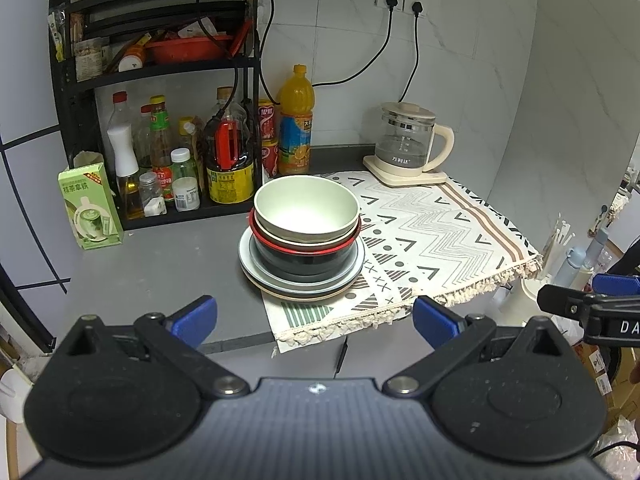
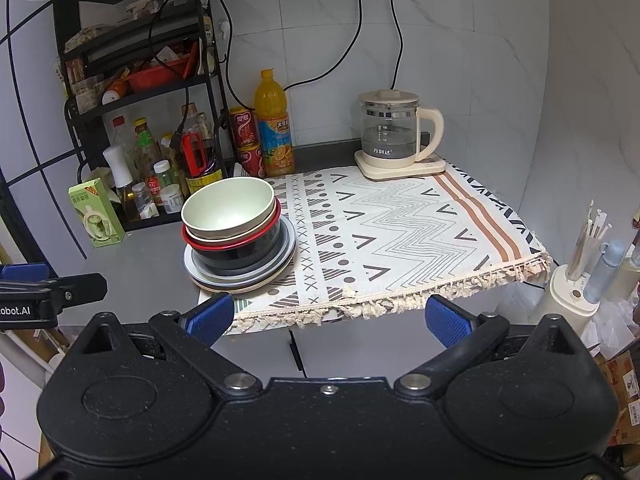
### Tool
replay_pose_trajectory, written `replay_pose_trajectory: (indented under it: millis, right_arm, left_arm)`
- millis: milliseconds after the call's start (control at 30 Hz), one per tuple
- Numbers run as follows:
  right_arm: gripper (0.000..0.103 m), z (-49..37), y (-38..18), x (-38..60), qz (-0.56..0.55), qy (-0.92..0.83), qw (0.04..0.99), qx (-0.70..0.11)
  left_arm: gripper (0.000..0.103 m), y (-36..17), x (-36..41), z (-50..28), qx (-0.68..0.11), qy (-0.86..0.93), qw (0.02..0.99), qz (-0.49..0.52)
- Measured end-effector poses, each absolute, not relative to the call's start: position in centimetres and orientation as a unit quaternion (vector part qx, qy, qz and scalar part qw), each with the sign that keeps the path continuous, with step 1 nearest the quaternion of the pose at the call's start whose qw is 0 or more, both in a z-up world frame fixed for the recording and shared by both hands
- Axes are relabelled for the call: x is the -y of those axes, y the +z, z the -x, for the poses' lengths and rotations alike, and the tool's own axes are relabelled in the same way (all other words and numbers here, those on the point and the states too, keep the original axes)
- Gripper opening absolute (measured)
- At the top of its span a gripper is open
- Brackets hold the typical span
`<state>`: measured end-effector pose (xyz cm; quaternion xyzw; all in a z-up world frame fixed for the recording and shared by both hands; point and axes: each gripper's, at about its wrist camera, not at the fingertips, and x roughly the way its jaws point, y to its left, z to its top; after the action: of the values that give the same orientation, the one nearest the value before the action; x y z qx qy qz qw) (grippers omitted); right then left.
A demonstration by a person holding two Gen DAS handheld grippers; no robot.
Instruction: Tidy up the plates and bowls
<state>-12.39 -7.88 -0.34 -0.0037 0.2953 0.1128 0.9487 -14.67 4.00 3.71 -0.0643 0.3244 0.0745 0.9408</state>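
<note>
At the bottom of each view, the left gripper (image 1: 314, 322) and right gripper (image 2: 329, 319) hang short of the counter edge, jaws wide apart and holding nothing, probably squaring up to the dishes. Mid-frame, the stack (image 1: 302, 240) straddles the patterned cloth's (image 1: 436, 232) left edge: a pale green bowl (image 1: 306, 208) nested in a red-rimmed black bowl (image 1: 308, 258) on plates (image 1: 256, 276); the top bowl looks empty. Upper right, a glass kettle (image 1: 408, 140) seems empty
</note>
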Motion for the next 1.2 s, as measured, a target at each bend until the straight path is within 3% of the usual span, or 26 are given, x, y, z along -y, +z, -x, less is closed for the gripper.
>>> replay_pose_trajectory:
  millis: [1200]
  right_arm:
    - [0.103,12.32,-0.96,8.46,0.009,0.121,0.945,-0.304]
  left_arm:
    - [0.103,3.39,-3.12,14.73,-0.332,0.073,0.938,0.065]
